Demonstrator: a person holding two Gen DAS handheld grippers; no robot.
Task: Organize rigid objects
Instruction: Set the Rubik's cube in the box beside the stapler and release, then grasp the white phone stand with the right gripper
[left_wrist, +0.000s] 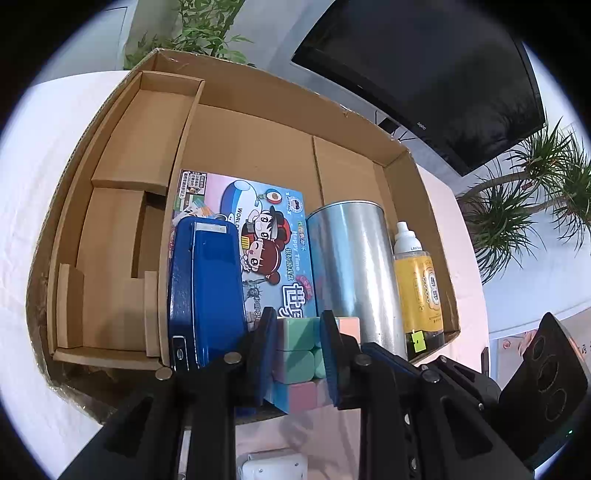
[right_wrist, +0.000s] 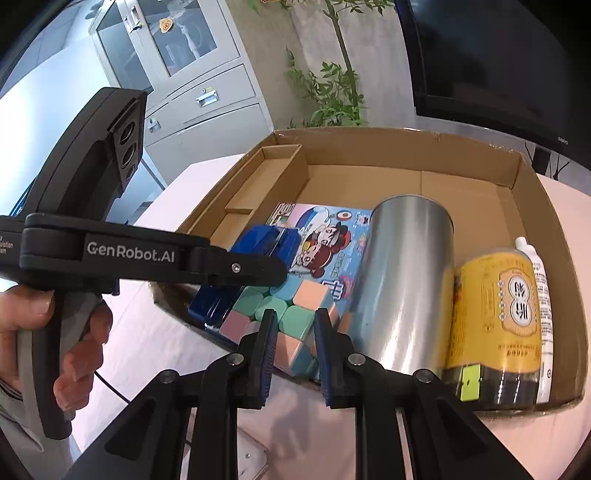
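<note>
1. At the left of the shallow brown cardboard box (left_wrist: 236, 122) are folded cardboard dividers (left_wrist: 144, 136). Beside them a glossy blue hard case (left_wrist: 205, 291) lies partly on a flat picture box with cartoon children (left_wrist: 273, 236).
2. The pastel puzzle cube of pink, mint and peach tiles (left_wrist: 299, 362) sits at the box's near edge, on the picture box, just beside the case and a tall brushed-metal cylinder (left_wrist: 354, 273).
3. The left gripper (left_wrist: 298, 354) has its blue-padded fingers (left_wrist: 264, 354) either side of the cube, flush against opposite faces; it appears to hold the cube, though I cannot tell how firmly.
4. The right gripper (right_wrist: 293, 354) hovers over the cube's near corner with a narrow gap between its fingers and nothing in them.
5. The cube looks light, stiff and smooth; its layers probably twist, so flat opposite faces across the middle are the safest hold.
6. Furthest right, a yellow-labelled bottle with a white nozzle (left_wrist: 417, 280) lies against the cylinder.
</note>
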